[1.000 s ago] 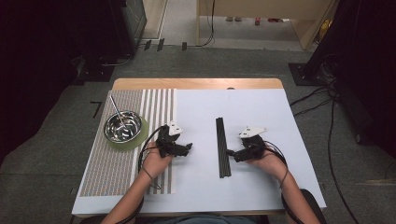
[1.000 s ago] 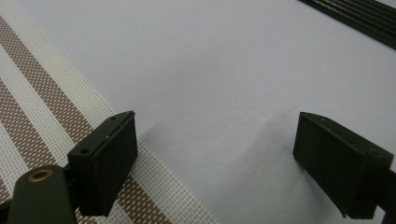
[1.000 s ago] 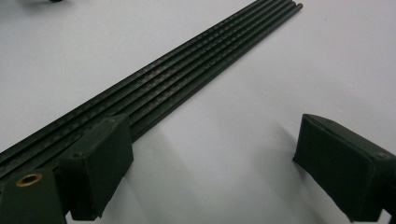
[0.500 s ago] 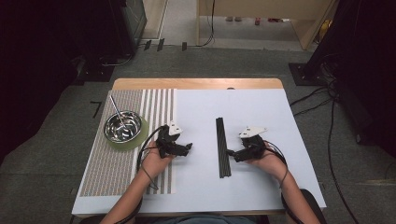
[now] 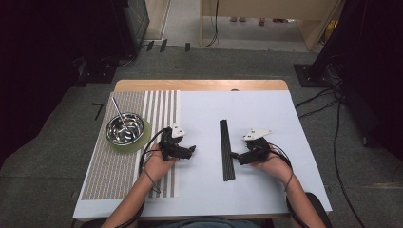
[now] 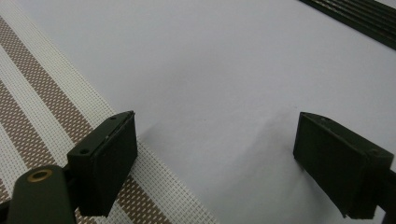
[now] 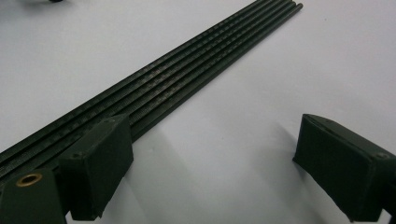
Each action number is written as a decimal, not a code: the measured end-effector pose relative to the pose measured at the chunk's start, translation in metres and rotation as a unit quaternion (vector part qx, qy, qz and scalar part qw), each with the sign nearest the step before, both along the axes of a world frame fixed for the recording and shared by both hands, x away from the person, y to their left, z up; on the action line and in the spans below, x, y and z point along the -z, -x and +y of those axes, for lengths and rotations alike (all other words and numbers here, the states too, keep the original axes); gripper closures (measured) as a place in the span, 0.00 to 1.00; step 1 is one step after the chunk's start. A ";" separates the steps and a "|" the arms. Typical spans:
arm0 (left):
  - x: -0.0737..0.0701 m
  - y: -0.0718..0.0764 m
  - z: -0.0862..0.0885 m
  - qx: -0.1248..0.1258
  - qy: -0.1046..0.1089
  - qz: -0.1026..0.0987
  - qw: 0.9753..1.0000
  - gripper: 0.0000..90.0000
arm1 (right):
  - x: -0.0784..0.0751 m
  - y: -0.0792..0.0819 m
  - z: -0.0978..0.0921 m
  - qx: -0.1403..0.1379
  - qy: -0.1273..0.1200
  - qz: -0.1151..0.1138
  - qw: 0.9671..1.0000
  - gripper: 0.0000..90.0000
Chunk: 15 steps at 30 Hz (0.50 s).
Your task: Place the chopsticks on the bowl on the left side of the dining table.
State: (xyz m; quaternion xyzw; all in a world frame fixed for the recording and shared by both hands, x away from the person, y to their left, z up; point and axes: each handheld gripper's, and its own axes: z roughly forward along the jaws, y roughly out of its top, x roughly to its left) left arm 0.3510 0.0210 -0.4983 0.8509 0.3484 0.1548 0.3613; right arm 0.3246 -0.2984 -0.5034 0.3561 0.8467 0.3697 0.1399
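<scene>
Bundle of black rods (image 5: 226, 149) lying lengthwise mid-table, parallel to the side edges. Right gripper (image 5: 236, 156), jaws wide apart and empty, rests just beside the rods, placed to take one. Left gripper (image 5: 190, 151), likewise wide and empty, waits at the striped mat's (image 5: 119, 175) edge

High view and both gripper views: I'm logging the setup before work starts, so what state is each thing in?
Left gripper: open, holding nothing, over the edge of the striped mat.
Right gripper: open, holding nothing, beside the black rods.
Black rods: lying flat, bundled side by side.
Metal bowl: upright on a green coaster, a utensil leaning in it.
</scene>
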 end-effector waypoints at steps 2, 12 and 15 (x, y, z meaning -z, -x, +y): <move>0.000 0.000 0.000 0.000 0.000 0.000 1.000 0.15 | 0.000 0.000 0.000 0.000 0.000 0.000 1.000 0.12; 0.000 0.000 0.000 0.000 0.001 0.002 1.000 0.15 | 0.000 0.000 0.000 0.000 0.000 -0.001 1.000 0.12; -0.001 -0.001 0.000 0.001 -0.001 0.005 1.000 0.15 | 0.000 0.000 0.000 0.000 0.000 -0.001 1.000 0.12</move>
